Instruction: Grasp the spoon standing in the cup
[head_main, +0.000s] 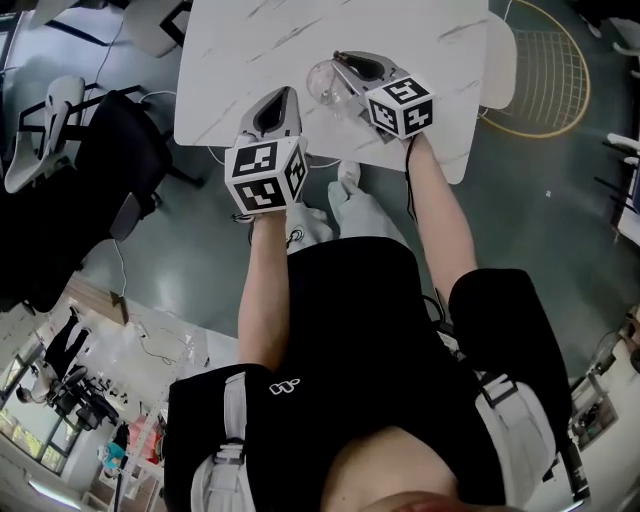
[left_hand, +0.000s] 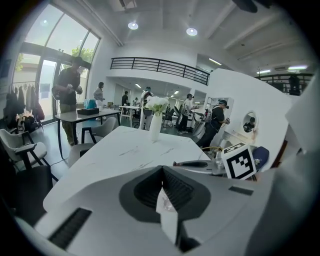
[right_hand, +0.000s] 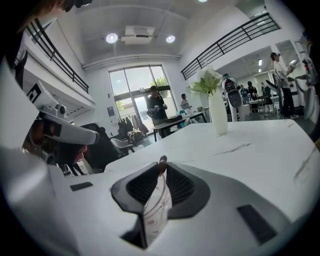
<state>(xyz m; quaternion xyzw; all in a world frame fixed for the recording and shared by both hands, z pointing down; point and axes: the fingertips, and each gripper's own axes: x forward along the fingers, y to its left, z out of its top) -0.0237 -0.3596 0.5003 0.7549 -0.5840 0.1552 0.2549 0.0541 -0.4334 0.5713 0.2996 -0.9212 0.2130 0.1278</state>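
Note:
A clear glass cup (head_main: 325, 82) stands on the white marble table (head_main: 240, 50), right beside the tip of my right gripper (head_main: 340, 58). In the right gripper view the jaws of the right gripper (right_hand: 161, 169) are closed together, and the brown end of the spoon handle (right_hand: 162, 160) pokes out between them at the top. The spoon's bowl is hidden. My left gripper (head_main: 284, 95) hovers over the table's near edge, left of the cup. Its jaws (left_hand: 162, 172) are shut, with nothing between them. In the left gripper view the right gripper (left_hand: 176, 163) shows at the right.
A white vase of flowers (right_hand: 216, 112) stands further along the table, also visible as the vase (left_hand: 156, 126) in the left gripper view. Dark chairs (head_main: 110, 170) sit left of the table and a round wire frame (head_main: 545, 70) lies on the floor at right. People stand in the background.

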